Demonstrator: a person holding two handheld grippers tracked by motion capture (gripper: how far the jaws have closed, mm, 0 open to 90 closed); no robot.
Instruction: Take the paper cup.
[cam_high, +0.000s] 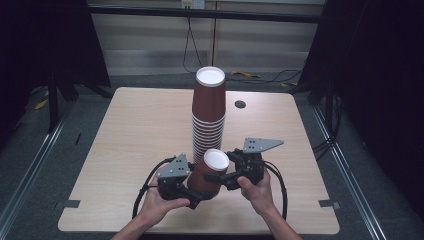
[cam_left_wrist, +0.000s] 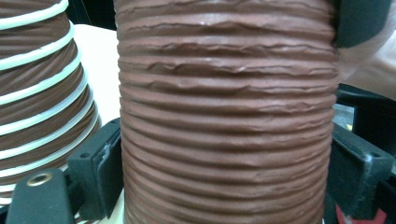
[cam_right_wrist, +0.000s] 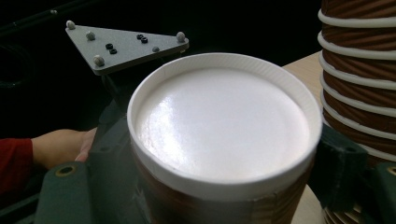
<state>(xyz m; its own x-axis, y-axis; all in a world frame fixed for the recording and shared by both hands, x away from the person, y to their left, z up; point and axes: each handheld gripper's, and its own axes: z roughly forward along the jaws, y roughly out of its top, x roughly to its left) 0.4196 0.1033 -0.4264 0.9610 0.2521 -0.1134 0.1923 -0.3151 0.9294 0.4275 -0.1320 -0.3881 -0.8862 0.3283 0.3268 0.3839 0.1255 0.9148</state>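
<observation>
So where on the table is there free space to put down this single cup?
Bare wood lies left of the cup stack, up to the table edge, and right of it beyond the small dark hole. The near middle is crowded: both hand-held grippers hold the single cup there.

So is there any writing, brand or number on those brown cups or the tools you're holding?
None can be read. The held cup shows plain brown ribbing and a blank white base. The stack of cups bears no print. The grey plate carries screws and small balls, no lettering. The table is unmarked.
</observation>
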